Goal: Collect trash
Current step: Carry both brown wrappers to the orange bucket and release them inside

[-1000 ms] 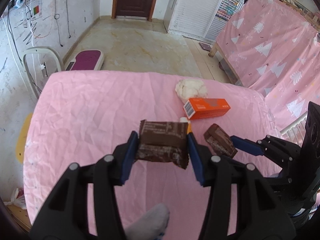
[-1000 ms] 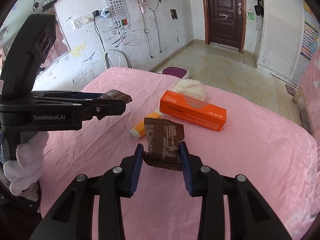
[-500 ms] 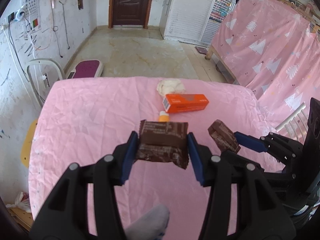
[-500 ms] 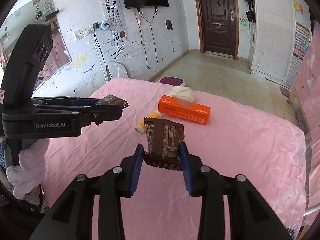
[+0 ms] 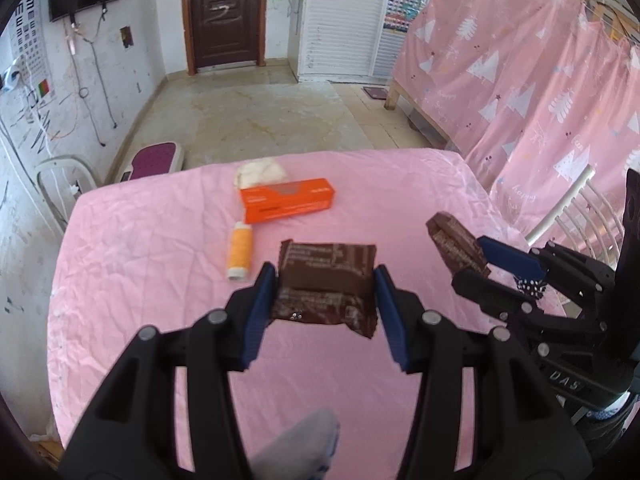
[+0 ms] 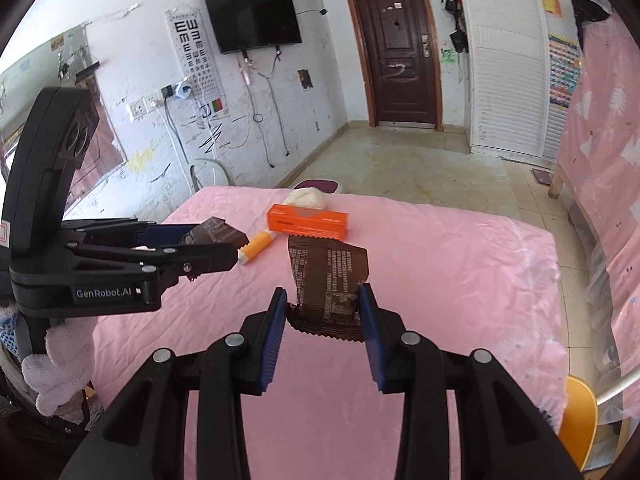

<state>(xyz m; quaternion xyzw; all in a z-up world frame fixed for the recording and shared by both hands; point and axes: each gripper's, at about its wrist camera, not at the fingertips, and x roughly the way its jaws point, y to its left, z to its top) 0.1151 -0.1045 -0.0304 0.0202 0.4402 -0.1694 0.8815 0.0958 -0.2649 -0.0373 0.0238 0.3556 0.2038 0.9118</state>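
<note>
Each tool grips a brown wrapper, left tool (image 5: 325,284) and right tool (image 6: 323,312), lifted clear of the pink bed (image 5: 160,280) (presumably for binning).

Pink bedsheet (image 5: 160,280), dark door (image 6: 396,56), wall television (image 6: 250,16), eye chart (image 6: 192,48)

Both wrist cameras look steeply down along their own fingers, close above the pink bed (image 5: 160,280), facing the brown door (image 6: 396,56). Both share the orange box (image 5: 286,199) before that door.
</note>
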